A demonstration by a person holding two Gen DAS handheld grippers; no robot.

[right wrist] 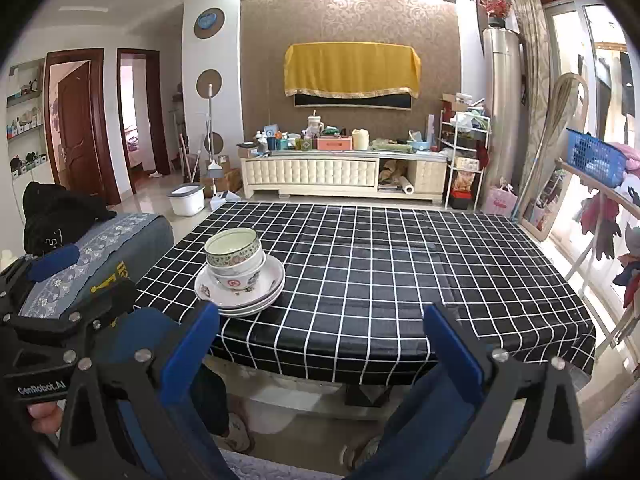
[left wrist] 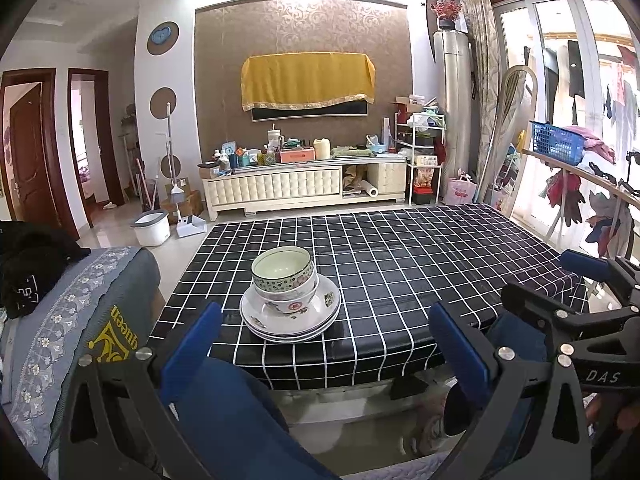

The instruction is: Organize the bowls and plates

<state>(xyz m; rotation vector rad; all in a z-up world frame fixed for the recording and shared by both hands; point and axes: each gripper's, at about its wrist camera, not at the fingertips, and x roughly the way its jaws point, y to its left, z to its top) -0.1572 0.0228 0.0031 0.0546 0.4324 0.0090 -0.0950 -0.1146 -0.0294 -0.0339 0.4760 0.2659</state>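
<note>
Two patterned bowls [left wrist: 285, 276] sit nested on a stack of white plates [left wrist: 290, 320] near the front left of the table with the black checked cloth [left wrist: 400, 260]. My left gripper [left wrist: 324, 336] is open and empty, held back from the table's front edge, in front of the stack. In the right wrist view the bowls [right wrist: 234, 254] and plates [right wrist: 240, 288] are left of centre. My right gripper [right wrist: 320, 340] is open and empty, off the table's front edge, right of the stack. The right gripper also shows in the left wrist view [left wrist: 580, 280].
A sofa arm with a grey embroidered cover [left wrist: 80, 312] stands left of the table. A cluttered TV cabinet [left wrist: 304, 184] lines the far wall. A clothes rack with a blue basket [left wrist: 556, 142] stands to the right. The person's knees are below the table edge.
</note>
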